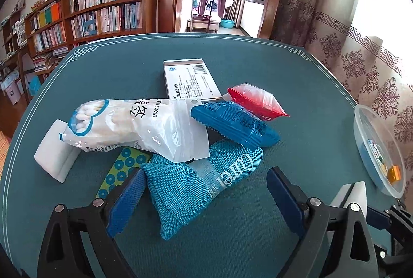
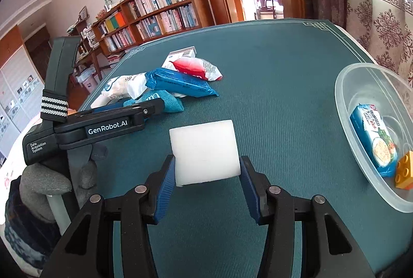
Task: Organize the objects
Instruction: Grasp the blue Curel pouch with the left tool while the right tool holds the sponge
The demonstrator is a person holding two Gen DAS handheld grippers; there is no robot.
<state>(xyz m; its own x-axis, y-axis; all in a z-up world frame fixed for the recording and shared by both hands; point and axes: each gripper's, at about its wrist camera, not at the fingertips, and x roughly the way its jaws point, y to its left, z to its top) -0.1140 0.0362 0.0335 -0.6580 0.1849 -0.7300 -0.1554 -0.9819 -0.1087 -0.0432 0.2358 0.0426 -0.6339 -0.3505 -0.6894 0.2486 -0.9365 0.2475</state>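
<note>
right claw (image 2: 206, 169) clamps a white foam block (image 2: 204, 151) above the green surface (image 2: 271, 97); left claw (image 1: 204, 198) gapes empty around a teal pouch (image 1: 196, 182). judged mid-carry: next, swing the block over the clear bowl (image 2: 343, 107) and release.

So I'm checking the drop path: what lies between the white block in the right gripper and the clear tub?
Only bare green tablecloth separates the white block from the clear tub; the right wrist view shows it.
</note>
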